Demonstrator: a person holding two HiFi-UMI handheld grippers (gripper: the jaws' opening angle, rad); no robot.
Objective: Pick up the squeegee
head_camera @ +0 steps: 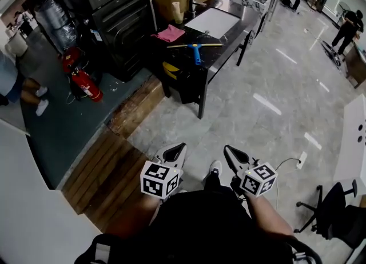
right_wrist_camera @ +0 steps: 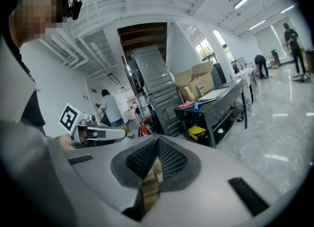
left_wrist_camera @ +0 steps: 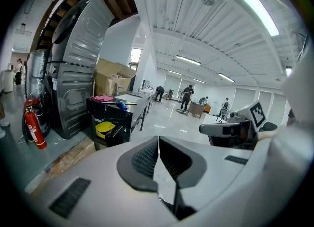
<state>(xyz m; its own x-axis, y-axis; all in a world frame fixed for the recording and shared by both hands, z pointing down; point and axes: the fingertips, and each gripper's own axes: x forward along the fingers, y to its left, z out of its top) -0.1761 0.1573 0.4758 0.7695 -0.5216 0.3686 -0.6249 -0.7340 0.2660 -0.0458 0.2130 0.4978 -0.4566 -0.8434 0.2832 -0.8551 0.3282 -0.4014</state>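
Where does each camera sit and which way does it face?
Head view: on the person's head, steeply down at floor and table; shows left gripper, right gripper, torso.
Left gripper view: on the left gripper, along its shut jaws toward the table; right gripper at right.
Right gripper view: on the right gripper, along its shut jaws toward the table; left gripper at left.
Shared: all three show the squeegee on the table.

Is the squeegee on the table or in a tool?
The squeegee lies flat on the table; left tool and right tool, both shut, are far away.
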